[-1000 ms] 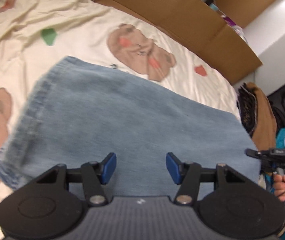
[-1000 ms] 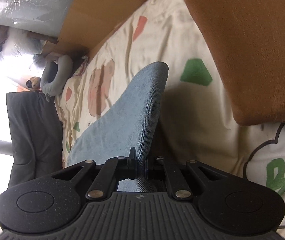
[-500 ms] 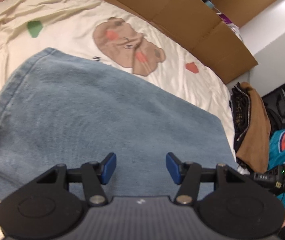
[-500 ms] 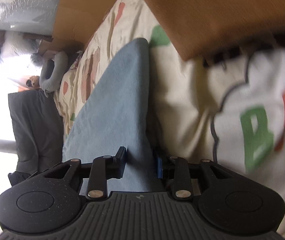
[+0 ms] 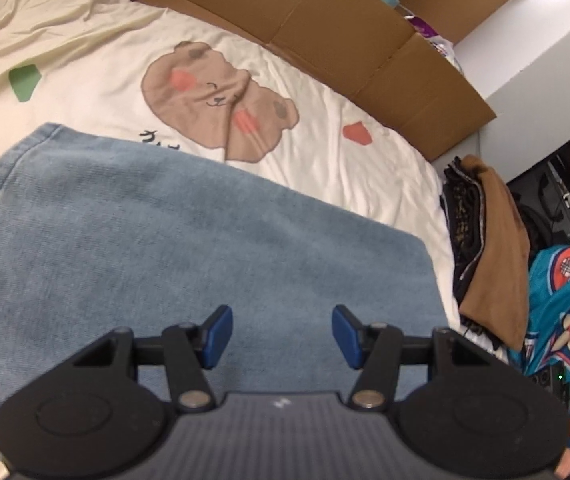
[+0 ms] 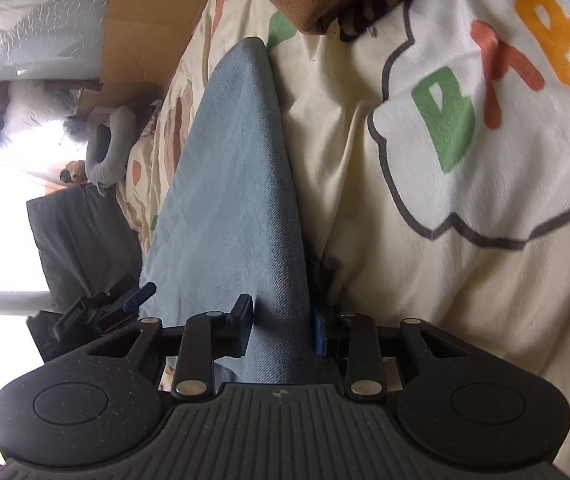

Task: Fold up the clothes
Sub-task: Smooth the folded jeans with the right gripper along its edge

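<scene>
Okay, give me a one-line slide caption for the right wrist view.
Right gripper open astride folded blue denim on a cream cartoon-print bedsheet, left gripper alongside.

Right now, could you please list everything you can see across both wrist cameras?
Denim garment: one, light blue, flat on the bedsheet.
Bedsheet: one, cream with bear prints and coloured letters, under the denim.
Cardboard: brown flattened sheets, along the bed's far edge.
Clothes pile: brown and black, at the bed's end.
Patterned fabric: teal, beyond the pile.
Dark cloth: grey-black, hanging beside the bed.
Left gripper: black with blue pads, open above the denim.
Right gripper: black, open; the denim's edge lies between its jaws.
</scene>
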